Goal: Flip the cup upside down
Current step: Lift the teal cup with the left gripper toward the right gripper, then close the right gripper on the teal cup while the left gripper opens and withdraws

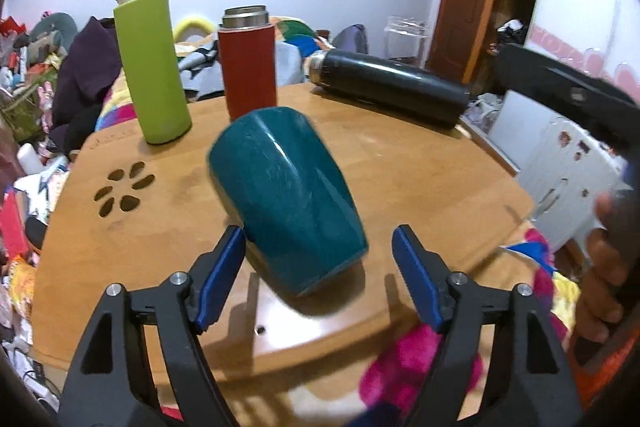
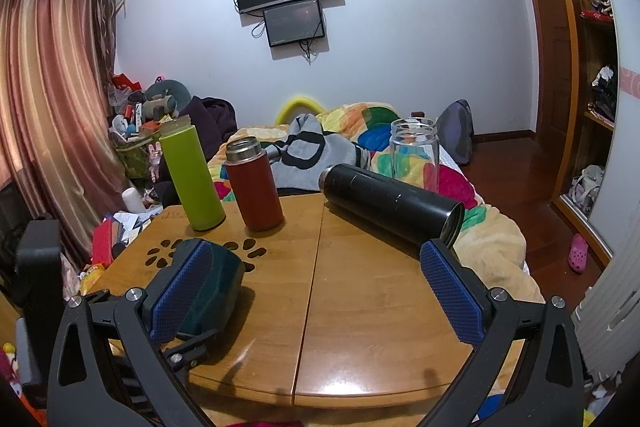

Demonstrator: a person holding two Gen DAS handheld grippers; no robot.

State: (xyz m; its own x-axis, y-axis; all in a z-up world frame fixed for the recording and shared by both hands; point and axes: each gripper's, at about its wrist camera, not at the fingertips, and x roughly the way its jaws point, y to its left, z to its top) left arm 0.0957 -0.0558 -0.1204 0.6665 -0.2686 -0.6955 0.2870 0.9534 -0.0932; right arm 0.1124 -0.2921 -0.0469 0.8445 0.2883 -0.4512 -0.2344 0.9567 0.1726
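A teal cup (image 1: 286,195) stands tilted on the wooden table (image 1: 420,179), its closed base up and away from me, its rim low near my fingers, blurred. My left gripper (image 1: 320,275) is open around the cup's lower end; the left blue pad (image 1: 222,275) is close to or touching it, the right pad (image 1: 416,279) stands apart. In the right wrist view the cup (image 2: 222,275) is partly hidden behind my right gripper's left pad (image 2: 182,291). My right gripper (image 2: 316,295) is open and empty above the table (image 2: 360,307).
A green bottle (image 1: 152,67) and a red flask (image 1: 250,63) stand at the table's back. A black flask (image 1: 390,83) lies on its side at the back right. A clear glass jar (image 2: 414,153) stands behind it. A cluttered bed lies beyond the table.
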